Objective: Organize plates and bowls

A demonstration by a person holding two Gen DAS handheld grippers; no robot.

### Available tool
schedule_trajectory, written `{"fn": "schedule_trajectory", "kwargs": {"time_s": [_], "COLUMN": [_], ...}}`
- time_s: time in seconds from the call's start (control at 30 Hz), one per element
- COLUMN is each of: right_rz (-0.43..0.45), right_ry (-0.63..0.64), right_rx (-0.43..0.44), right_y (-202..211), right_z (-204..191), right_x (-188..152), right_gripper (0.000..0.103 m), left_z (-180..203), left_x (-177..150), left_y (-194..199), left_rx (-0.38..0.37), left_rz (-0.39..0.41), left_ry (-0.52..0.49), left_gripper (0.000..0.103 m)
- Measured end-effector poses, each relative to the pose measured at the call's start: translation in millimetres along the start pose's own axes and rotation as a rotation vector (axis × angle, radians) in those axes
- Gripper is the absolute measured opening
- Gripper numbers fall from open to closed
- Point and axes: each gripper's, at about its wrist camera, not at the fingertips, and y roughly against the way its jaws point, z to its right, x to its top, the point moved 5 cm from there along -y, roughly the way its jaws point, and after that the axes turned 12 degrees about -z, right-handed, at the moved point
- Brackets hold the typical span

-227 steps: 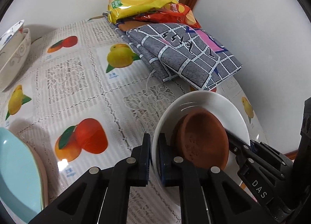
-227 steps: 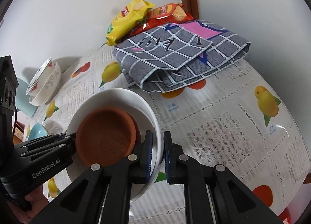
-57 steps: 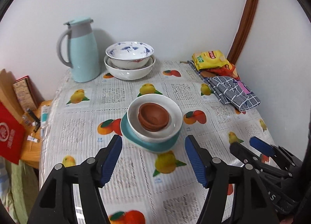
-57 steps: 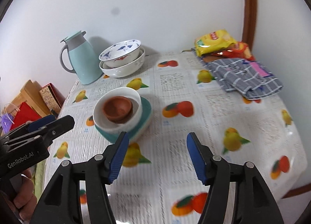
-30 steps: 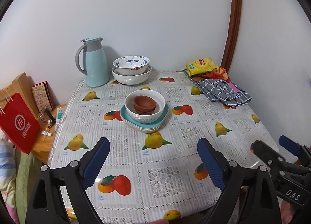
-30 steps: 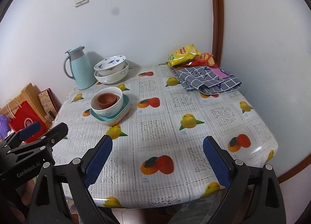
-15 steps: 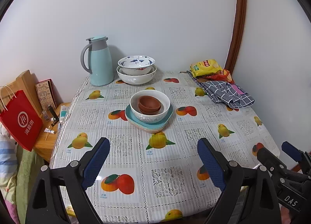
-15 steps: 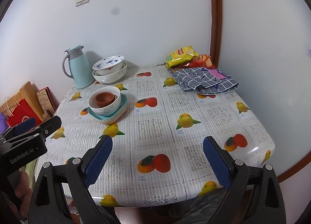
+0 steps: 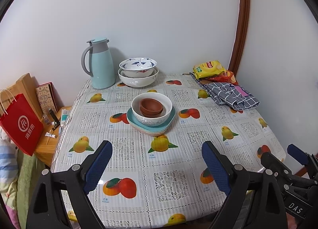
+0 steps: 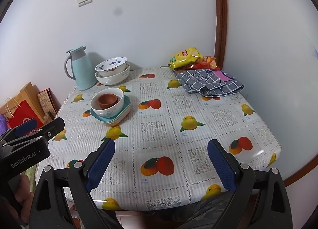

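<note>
We see the table (image 9: 198, 171) with its fruit-print cloth filling both views, near edge cut off by the gripper frames. Left gripper (image 9: 157, 167) hangs over the near edge, jaws spread wide, blue pads (image 9: 98, 166) touching nothing, only tablecloth between them. Right gripper (image 10: 161, 166) reads the same: jaws wide apart, nothing held, nothing touched. In the left view we catch only the right gripper's tips at the lower right corner; in the right view the left gripper's body fills the lower left, with a bit of hand (image 10: 23, 188) behind it, mostly hidden.

Mid-table sits the stack: teal plate (image 9: 171, 118) at the bottom with a pale plate edge under it, white bowl (image 9: 152, 114) on that, brown bowl (image 9: 151, 106) nested inside; we can't tell if it is one brown bowl or two. Well apart from both grippers.

At the back wall a blue-patterned bowl (image 9: 138, 67) sits inside a larger white bowl (image 9: 138, 80), just beside a light blue jug (image 9: 100, 68). Back right corner: grey checked cloth (image 9: 232, 95), snack bags (image 9: 210, 69) partly tucked behind it. Left of the table a red paper bag (image 9: 20, 123), cut off; small items beside it too small to make out.
</note>
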Motion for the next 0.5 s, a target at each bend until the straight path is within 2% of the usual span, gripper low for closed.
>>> {"fn": "schedule_trajectory", "kwargs": {"time_s": [0.5], "right_rz": [0.007], "right_ry": [0.005], "right_rx": [0.007], "right_y": [3.1], "right_z": [-4.3], "right_x": [-0.5], "right_gripper": [0.094], "left_z": [-0.1], "left_x": [-1.2], "left_y": [1.0], "left_rx": [0.003], "left_rz": [-0.004], "left_ry": [0.001], "left_gripper": [0.091]}}
